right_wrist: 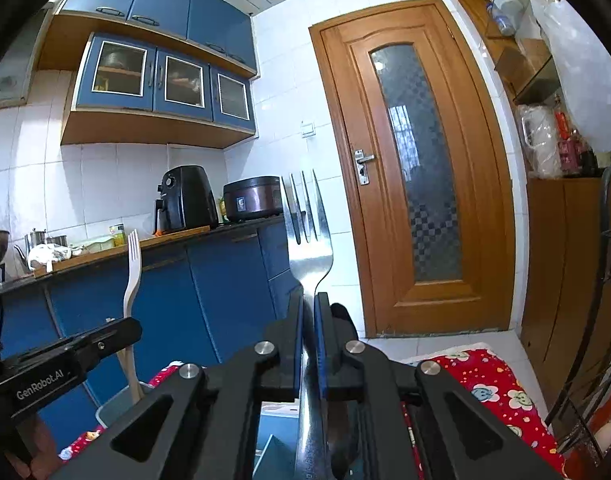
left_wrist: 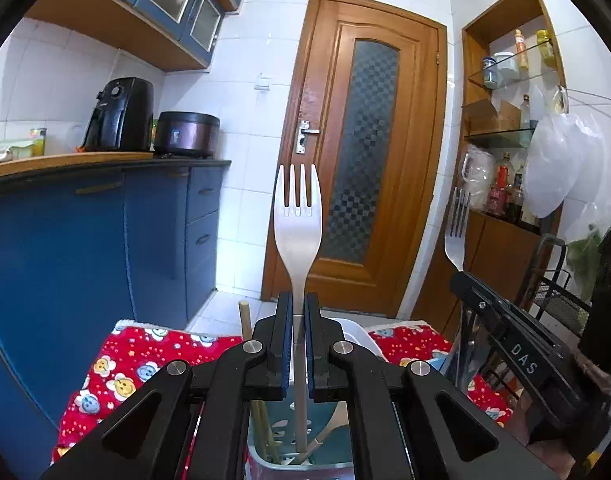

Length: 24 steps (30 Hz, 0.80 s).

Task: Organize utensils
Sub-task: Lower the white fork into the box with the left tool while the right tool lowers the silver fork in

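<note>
Between closed jaws, both forks [left_wrist: 298, 216] [right_wrist: 308, 240] stand tines-up.

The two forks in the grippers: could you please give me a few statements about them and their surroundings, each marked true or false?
1. The left gripper is shut on a matte fork held tines up. True.
2. The right gripper is empty. False: it is shut on a shiny fork.
3. The wooden door stands open. False: it is closed.
4. A red patterned cloth lies below the grippers. True.
5. The shiny fork points tines down. False: tines up.
</note>
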Available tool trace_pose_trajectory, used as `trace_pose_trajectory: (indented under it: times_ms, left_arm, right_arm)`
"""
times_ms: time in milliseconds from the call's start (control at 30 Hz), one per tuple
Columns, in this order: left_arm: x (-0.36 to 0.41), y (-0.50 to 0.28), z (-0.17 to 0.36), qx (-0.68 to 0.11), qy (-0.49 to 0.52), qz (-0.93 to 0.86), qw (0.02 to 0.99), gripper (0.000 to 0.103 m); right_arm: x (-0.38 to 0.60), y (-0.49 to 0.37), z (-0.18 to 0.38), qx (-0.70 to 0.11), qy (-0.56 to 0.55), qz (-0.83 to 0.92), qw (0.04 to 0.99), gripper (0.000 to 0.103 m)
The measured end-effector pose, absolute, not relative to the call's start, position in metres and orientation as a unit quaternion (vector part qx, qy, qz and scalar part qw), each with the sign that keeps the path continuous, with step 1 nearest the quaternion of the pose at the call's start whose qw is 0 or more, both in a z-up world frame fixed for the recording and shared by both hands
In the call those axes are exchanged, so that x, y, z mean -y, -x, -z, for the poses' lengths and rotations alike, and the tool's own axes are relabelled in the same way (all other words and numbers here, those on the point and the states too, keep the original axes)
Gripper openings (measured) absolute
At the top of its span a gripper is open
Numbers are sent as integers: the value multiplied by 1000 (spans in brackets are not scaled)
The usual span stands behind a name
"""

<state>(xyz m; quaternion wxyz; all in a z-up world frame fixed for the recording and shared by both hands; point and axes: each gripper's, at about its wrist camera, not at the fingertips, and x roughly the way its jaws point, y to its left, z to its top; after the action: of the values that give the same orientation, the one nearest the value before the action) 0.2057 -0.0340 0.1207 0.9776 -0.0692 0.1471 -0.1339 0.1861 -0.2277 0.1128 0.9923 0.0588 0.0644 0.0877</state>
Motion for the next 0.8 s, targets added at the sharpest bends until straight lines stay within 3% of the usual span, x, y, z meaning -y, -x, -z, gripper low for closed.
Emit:
trace_pose_trajectory:
  times_ms: [633, 700, 800]
  left_arm:
    - [44, -203, -105, -170, 62, 146, 973, 6]
    - [44, -203, -104, -175, 61, 145, 972, 8]
    - [43, -205, -103, -187, 67, 146, 969, 19]
  right_arm:
    - [224, -167, -111, -64, -50, -95, 992, 11]
    - [226, -166, -112, -67, -54, -98, 991, 16]
    - [228, -163, -114, -69, -57, -100, 991, 18]
